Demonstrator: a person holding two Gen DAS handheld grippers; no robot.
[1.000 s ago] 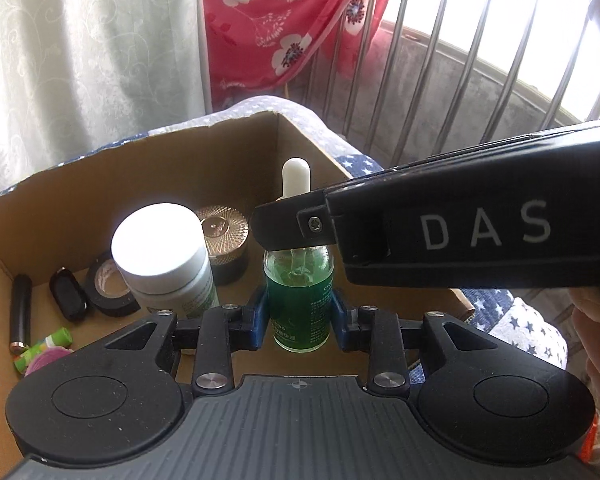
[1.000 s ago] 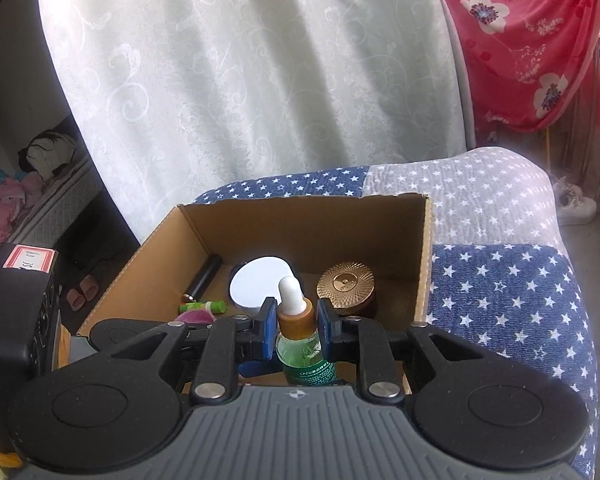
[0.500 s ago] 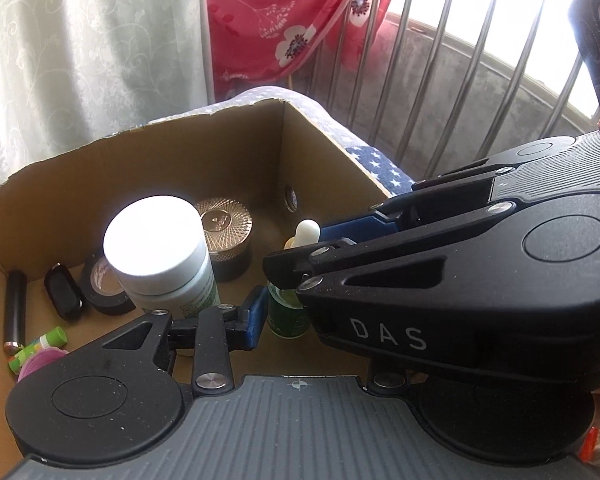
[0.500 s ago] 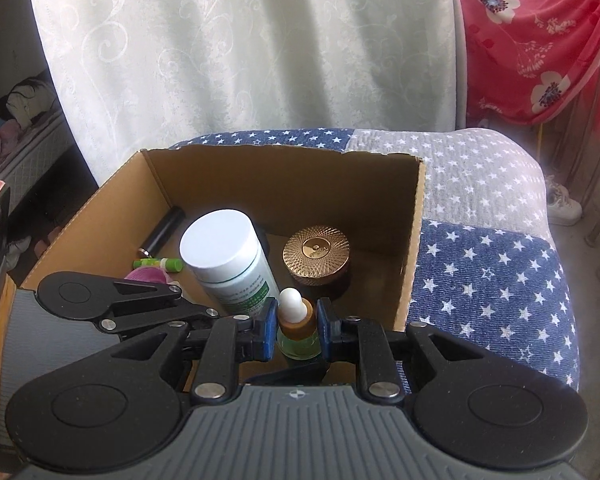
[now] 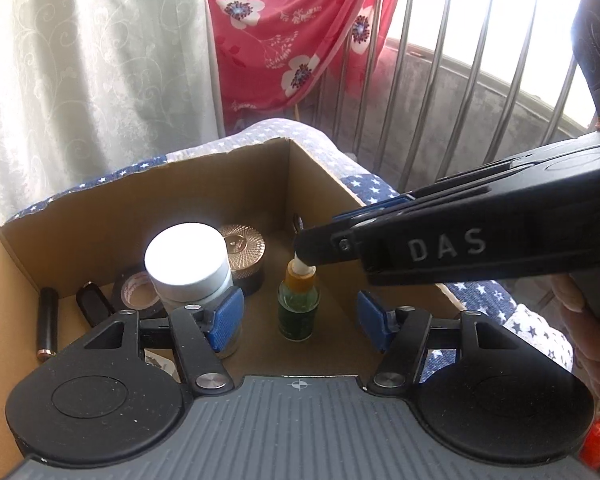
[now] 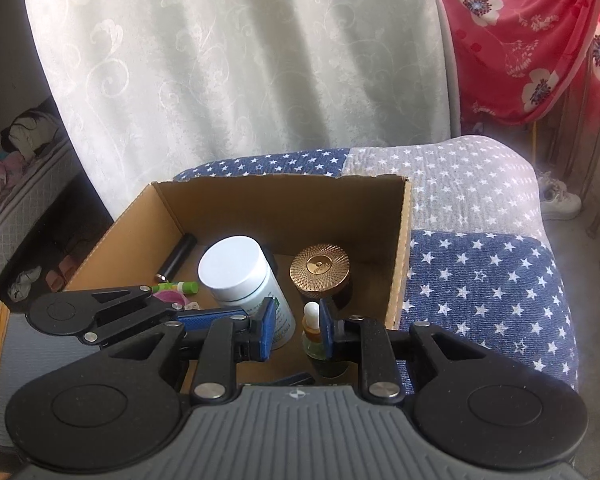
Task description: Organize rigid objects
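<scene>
Dropper bottle (image 5: 299,304): stood upright on the floor of the cardboard box (image 5: 100,216), green liquid inside, amber collar, white bulb on top, near the box's right wall.
Left gripper (image 5: 300,318): jaws were opening, blue pads well clear on either side of the bottle, nothing pressed between them.
Right gripper (image 6: 298,330): jaws were opening too; the white bulb sat in the gap against the right-hand pad, with a clear space to the left-hand pad, so no clamp on it. From the left wrist view its fingers reached in from the right, tips right over the bulb.
White-capped jar (image 5: 188,264): upright just left of the bottle, label facing forward, partly behind the left gripper's left pad.
Gold-lidded pot (image 6: 321,270): just behind the bottle, between the jar and the right wall.
Tape roll (image 5: 134,290): lying flat, touching the jar's left side.
Dark tube (image 5: 47,322): lying along the box's left wall, with a small dark flat item (image 5: 94,302) between it and the tape.
Green stick (image 6: 180,288): lying in the left front part of the box, beside something pink (image 6: 170,298).
Star-print cover (image 6: 480,272): blue and grey patches, under the box.
Hand (image 5: 596,344): at the right edge, gripping the right gripper's handle.
</scene>
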